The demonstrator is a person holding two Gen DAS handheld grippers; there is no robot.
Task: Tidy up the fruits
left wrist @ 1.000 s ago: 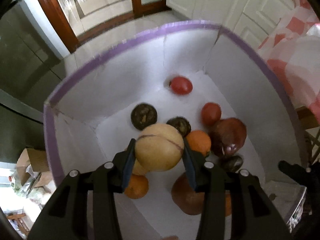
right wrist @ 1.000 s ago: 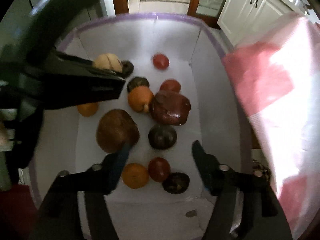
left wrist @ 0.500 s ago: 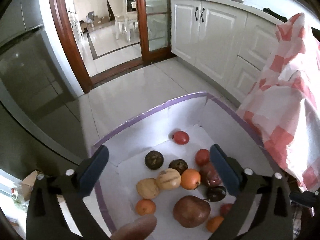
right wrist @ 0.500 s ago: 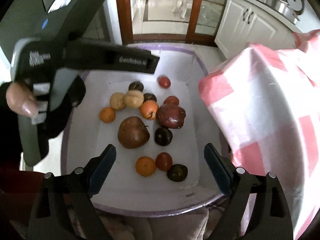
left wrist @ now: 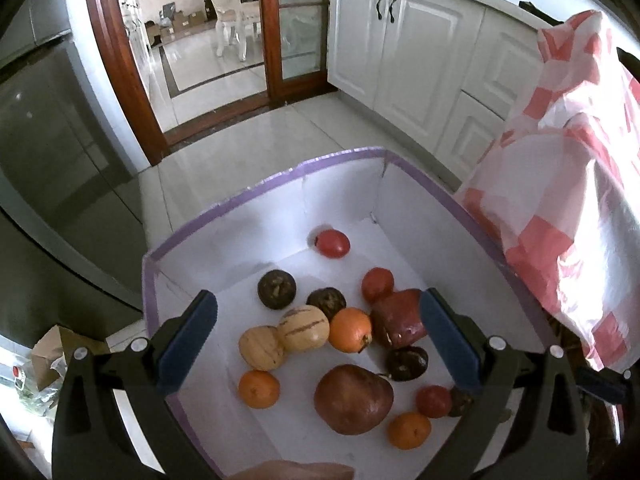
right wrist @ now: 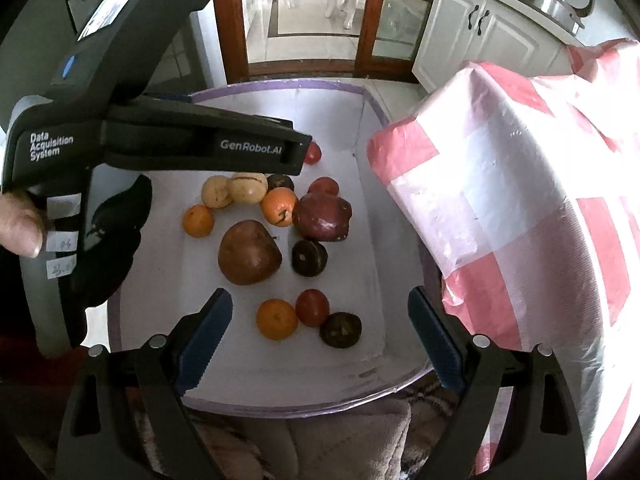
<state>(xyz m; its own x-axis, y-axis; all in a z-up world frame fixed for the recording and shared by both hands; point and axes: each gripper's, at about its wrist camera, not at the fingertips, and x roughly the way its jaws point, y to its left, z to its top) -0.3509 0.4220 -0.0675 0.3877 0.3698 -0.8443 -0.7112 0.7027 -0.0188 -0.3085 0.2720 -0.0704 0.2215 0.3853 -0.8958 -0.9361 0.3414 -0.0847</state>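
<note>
Fruits: loose on the floor of the white box (left wrist: 404, 196), none held; striped pale fruit (left wrist: 304, 327) touches a second pale one (left wrist: 262, 348) and an orange (left wrist: 351, 330), which suggests like is being gathered beside like.
Outliers: red tomato (left wrist: 331, 243) lies apart near the far wall; large brown fruit (right wrist: 249, 252) sits mid-floor.
Left gripper (left wrist: 318, 336): released, jaws spread wide, hovering above the box with nothing between them.
Right gripper (right wrist: 320, 338): likewise spread and empty, poised over the near cluster of orange, tomato and dark fruit (right wrist: 341, 330).
Judgement: both tools are free to pick the next piece.
Surface: box has purple-taped rims and plain white walls.
Room: kitchen with pale tiled floor (left wrist: 256, 132), white cabinets (left wrist: 404, 36), wooden-framed glass door; red-checked plastic bag (right wrist: 540, 216) just beside the box.
</note>
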